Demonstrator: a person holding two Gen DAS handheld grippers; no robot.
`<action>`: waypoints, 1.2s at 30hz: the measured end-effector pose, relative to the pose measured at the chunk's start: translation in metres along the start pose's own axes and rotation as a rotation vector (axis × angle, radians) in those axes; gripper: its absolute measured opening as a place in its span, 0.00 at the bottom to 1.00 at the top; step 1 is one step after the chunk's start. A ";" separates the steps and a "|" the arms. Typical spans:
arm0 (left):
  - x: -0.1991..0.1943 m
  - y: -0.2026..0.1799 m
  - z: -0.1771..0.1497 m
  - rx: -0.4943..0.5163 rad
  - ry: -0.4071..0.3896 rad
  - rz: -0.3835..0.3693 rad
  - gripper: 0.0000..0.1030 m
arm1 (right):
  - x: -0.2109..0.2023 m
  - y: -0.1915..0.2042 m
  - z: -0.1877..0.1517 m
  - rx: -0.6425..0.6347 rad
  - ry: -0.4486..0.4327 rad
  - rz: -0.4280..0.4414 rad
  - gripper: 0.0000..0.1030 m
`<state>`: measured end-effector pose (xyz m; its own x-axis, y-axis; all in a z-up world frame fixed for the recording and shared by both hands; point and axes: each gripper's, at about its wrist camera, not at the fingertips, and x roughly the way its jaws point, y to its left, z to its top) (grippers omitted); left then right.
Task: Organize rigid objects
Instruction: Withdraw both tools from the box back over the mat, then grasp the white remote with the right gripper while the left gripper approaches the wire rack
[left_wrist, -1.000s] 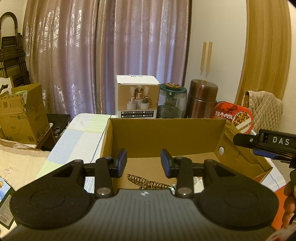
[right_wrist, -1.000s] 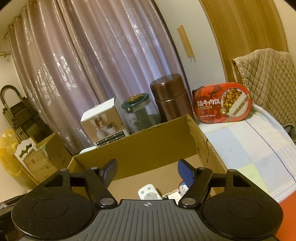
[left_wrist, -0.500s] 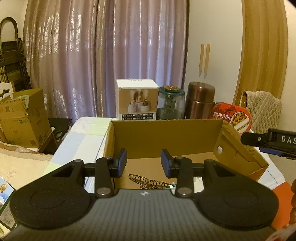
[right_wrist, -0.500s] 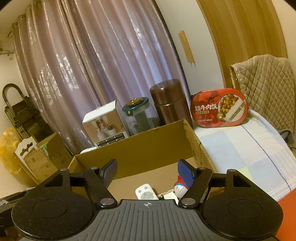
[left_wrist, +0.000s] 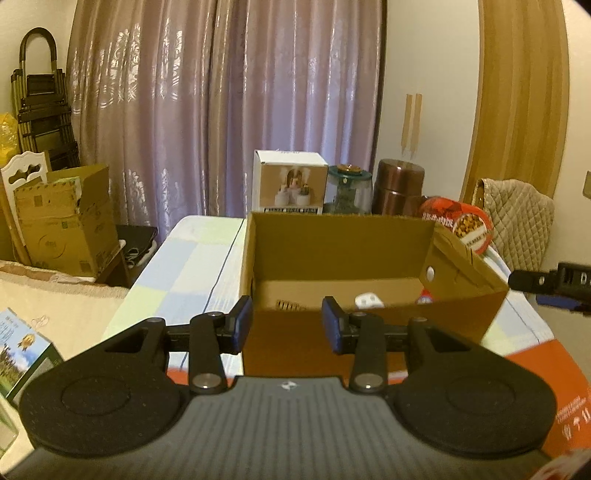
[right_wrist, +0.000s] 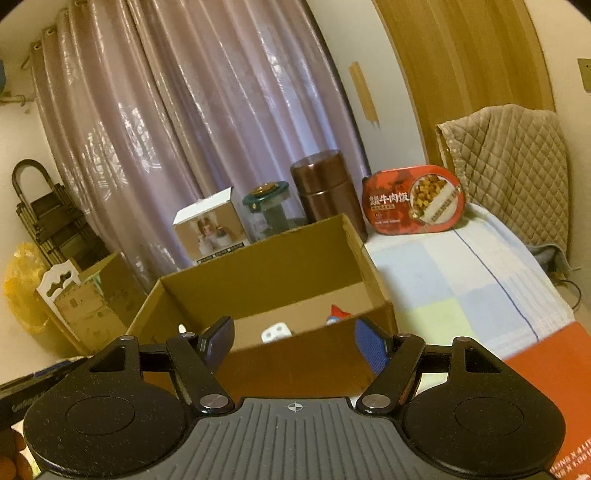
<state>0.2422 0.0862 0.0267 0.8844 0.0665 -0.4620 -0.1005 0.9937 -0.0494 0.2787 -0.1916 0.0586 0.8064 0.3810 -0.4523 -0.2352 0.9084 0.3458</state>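
An open cardboard box (left_wrist: 369, 266) stands on a checked cloth (left_wrist: 184, 266). Inside it lie a white remote-like item (left_wrist: 367, 300), a feather-patterned piece (left_wrist: 286, 304) and a red and blue toy (right_wrist: 338, 314). My left gripper (left_wrist: 287, 325) hovers in front of the box's near wall, open with nothing between its fingers. My right gripper (right_wrist: 295, 339) is open wider before the same box (right_wrist: 266, 280), also empty. Behind the box stand a white product box (left_wrist: 290, 188), a green-lidded jar (left_wrist: 347, 188), a brown canister (left_wrist: 399, 188) and a red meal box (right_wrist: 413, 199).
An orange-red carton (right_wrist: 546, 369) lies at the near right. A quilted cover (right_wrist: 517, 177) hangs at the right. On the left are another cardboard box (left_wrist: 62, 221), a folded ladder (left_wrist: 40, 110) and a small printed box (left_wrist: 22, 354). Curtains close off the back.
Both grippers have drawn back from the cardboard box, so its near wall now shows and it looks smaller. Neither jaw opening has visibly changed.
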 end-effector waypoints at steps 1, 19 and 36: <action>-0.007 0.001 -0.005 0.005 0.002 0.002 0.36 | -0.004 0.000 -0.002 -0.006 0.000 0.000 0.67; -0.066 0.020 -0.096 0.115 0.093 -0.034 0.43 | -0.045 0.013 -0.105 -0.327 0.263 0.165 0.67; -0.047 0.010 -0.123 0.167 0.160 -0.099 0.48 | -0.012 0.035 -0.178 -0.810 0.433 0.344 0.67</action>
<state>0.1438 0.0816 -0.0613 0.8015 -0.0336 -0.5970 0.0715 0.9966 0.0400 0.1638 -0.1338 -0.0703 0.3931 0.5303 -0.7512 -0.8519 0.5175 -0.0805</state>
